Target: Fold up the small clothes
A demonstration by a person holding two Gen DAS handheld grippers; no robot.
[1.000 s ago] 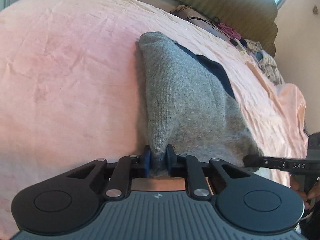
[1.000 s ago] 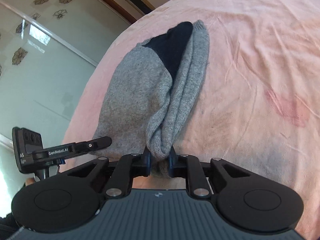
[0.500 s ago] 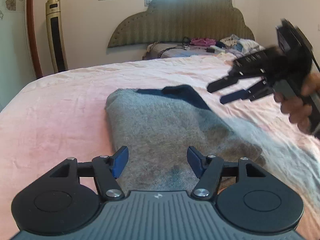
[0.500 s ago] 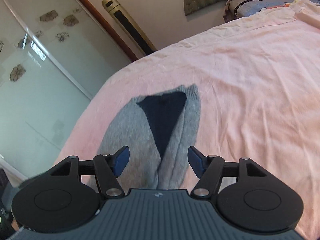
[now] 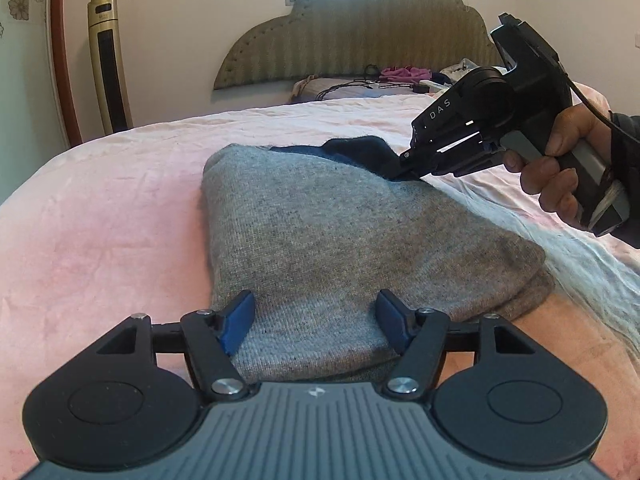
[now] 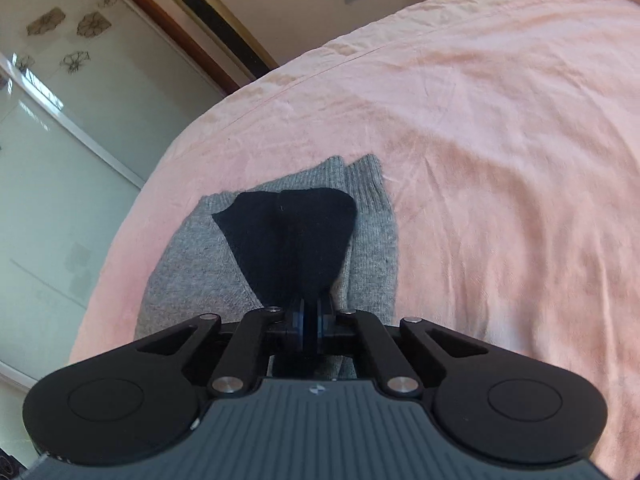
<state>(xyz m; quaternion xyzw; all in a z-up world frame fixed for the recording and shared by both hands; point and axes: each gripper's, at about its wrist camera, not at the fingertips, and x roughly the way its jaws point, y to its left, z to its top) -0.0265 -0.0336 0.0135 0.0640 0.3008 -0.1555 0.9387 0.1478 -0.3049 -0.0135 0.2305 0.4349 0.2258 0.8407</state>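
So we've got the grey knit garment lying folded on the pink bedsheet, narrow end pointing toward the headboard, wider doubled-up end closest to our left side. Our left gripper is spread wide with nothing in it, its blue pads sitting over the near edge of the grey fabric, one on each side; we can't really tell if they touch the cloth or just hang above it.

Our right gripper is clamped tight on the dark navy part of the garment, the bit that fans out in a wedge toward the far end, with grey ribbed knit on both sides of it. From the left wrist view you can see that same gripper nosed down at the far right of the garment, pinching the navy piece where it meets the grey, with our right hand round the handle.

Background stuff: tall gold tower fan against the wall, and a pile of clothes and cables up by the headboard
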